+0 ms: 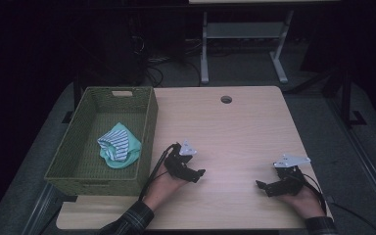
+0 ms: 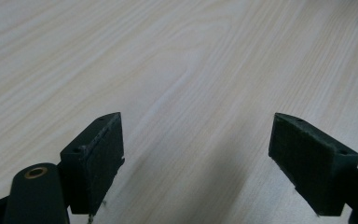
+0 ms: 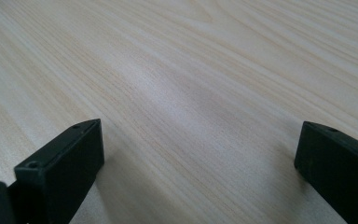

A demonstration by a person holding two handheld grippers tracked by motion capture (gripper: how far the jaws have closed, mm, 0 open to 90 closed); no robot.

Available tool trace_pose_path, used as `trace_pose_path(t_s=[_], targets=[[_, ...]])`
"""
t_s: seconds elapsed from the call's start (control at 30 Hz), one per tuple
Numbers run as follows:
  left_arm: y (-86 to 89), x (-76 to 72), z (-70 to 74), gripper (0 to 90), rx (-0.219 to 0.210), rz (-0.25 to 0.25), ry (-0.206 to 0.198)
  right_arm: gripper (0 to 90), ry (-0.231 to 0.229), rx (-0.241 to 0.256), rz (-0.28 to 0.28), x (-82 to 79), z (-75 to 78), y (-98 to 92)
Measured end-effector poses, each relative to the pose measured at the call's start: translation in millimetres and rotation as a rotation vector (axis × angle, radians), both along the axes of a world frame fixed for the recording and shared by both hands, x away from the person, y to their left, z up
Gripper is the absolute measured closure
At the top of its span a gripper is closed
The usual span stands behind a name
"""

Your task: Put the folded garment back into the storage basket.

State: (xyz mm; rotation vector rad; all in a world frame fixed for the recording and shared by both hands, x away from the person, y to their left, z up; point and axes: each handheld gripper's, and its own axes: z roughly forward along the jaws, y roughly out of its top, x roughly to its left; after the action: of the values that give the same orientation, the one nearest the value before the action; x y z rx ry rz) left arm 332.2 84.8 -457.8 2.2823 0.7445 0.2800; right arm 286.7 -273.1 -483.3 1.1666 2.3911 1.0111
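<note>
I see the cloth (image 1: 119, 145) lying in the basket (image 1: 148, 128) at the table's (image 1: 245, 122) left, just left of my left gripper (image 1: 199, 175). Both it and my right gripper (image 1: 260, 185) rest wide open on bare wood, gripping nothing.

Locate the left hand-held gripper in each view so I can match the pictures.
High view: the left hand-held gripper is low and left of centre, just right of the green basket.
Left gripper view: its own two black jaws rise from the bottom corners, wide apart.
Right gripper view: these jaws belong to the right hand-held gripper, also wide apart.
Shared landmark: the pale wood-grain tabletop.
</note>
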Motion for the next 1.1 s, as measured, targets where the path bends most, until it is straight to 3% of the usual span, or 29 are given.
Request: trace_pose_path(t_s=[0.3, 0.67, 1.1], targets=[[-2.3, 0.8, -12.3, 17.3, 0.045, 0.000, 0.007, 1.1, 0.001, 0.001, 0.001, -0.1, 0.0, 0.2], [1.5, -3.6, -20.3, 14.0, -0.025, 0.002, -0.036, 1.0, 0.000, -0.005, 0.007, -0.1, 0.1, -0.1], [1.9, -3.3, -20.9, 13.3, -0.031, -0.003, -0.034, 1.1, 0.001, -0.005, 0.008, -0.3, 0.1, 0.0]])
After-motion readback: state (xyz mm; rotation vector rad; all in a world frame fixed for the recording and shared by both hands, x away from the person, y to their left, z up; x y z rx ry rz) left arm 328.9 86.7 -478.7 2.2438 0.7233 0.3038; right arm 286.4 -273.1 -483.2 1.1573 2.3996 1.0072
